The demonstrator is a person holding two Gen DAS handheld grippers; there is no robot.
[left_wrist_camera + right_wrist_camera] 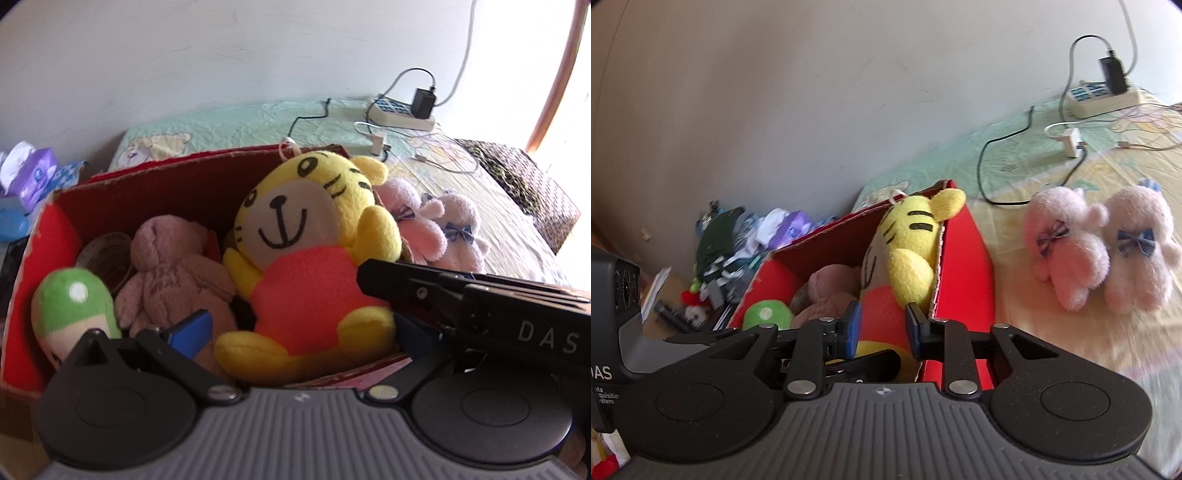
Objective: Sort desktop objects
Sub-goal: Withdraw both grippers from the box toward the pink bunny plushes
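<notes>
Two grippers work at the red box (pixel 964 258): our right gripper (pixel 882 328), jaws narrowly parted, brackets the yellow tiger (pixel 306 258) at lower centre, contact unclear; our left gripper (pixel 295 332) stands wide around it. Inside already lie a brown plush (pixel 173 273) and green toy (pixel 70 302). Two pink bears (pixel 1100 251) wait outside at right, so we judge sorting mostly done.

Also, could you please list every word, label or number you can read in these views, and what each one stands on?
"DAS": on the right gripper body, seen from the left wrist.
"AS", cut off at the frame edge: on the left gripper body, seen from the right wrist.
Small print beneath it: too blurred to read.
Purple tissue pack label: too blurred.
</notes>
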